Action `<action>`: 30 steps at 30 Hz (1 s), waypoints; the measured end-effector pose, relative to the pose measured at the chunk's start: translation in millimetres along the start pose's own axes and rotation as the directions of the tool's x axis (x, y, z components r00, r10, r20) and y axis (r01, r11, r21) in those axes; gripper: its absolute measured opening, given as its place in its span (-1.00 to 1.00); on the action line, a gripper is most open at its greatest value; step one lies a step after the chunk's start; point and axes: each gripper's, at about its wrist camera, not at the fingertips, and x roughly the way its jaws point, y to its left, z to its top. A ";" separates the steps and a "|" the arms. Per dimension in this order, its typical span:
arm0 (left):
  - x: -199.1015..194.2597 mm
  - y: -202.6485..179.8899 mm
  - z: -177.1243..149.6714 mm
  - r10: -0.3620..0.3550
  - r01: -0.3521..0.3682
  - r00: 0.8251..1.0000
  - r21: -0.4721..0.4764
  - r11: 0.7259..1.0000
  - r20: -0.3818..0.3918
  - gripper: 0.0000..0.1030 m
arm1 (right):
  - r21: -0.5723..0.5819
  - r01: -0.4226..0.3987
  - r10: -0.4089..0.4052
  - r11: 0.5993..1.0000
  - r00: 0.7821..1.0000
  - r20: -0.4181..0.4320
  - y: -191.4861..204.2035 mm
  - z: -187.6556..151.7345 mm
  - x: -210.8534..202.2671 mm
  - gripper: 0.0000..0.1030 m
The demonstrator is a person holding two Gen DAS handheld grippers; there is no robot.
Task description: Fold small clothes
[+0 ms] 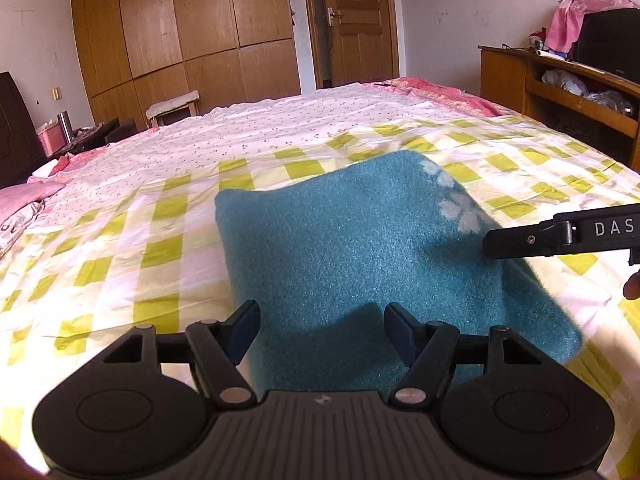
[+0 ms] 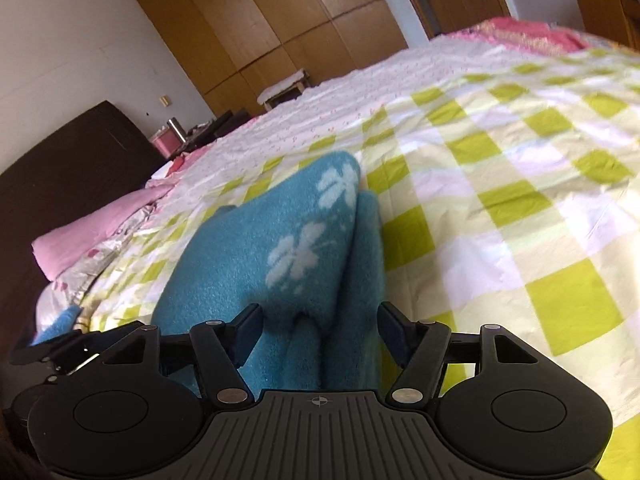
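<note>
A teal fleece garment (image 1: 360, 256) with white flower marks lies folded flat on the green-checked sheet (image 1: 120, 240). My left gripper (image 1: 322, 334) is open, its fingers just above the garment's near edge, holding nothing. My right gripper (image 1: 486, 246) reaches in from the right and rests at the garment's right edge. In the right wrist view the garment (image 2: 280, 248) shows stacked folded layers, and the right gripper (image 2: 318, 334) is open with the folded edge lying between its spread fingers.
The bed carries a white floral sheet (image 1: 280, 120) farther back and pink bedding (image 1: 24, 200) at the left. A wooden desk (image 1: 560, 88) stands at the right, a wardrobe (image 1: 180, 32) and a stool (image 1: 172, 106) behind.
</note>
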 end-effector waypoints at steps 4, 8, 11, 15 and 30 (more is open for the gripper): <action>-14.6 -7.6 -2.2 -0.015 0.014 0.999 0.032 0.999 0.030 0.41 | -0.029 -0.012 0.011 1.000 1.000 -0.029 9.8 6.8 12.1 0.12; -31.8 -21.6 -8.8 -0.030 0.022 0.997 0.108 0.994 0.067 0.41 | -0.020 -0.033 0.031 0.999 0.993 -0.111 5.7 16.1 31.6 0.07; -39.3 -21.8 -12.5 -0.038 0.031 0.997 0.105 0.994 0.064 0.41 | 0.032 -0.063 0.067 0.997 0.989 -0.130 -2.9 18.6 34.4 0.06; -52.4 -14.1 -28.2 -0.041 0.036 0.998 0.090 0.995 0.053 0.41 | 0.073 -0.083 0.093 0.994 0.987 -0.135 -12.9 15.3 35.4 -0.01; -23.8 -14.6 -54.5 0.037 -0.033 0.998 0.078 0.996 -0.046 0.44 | 0.156 -0.101 0.121 0.983 0.985 -0.122 -27.0 16.5 37.6 -0.50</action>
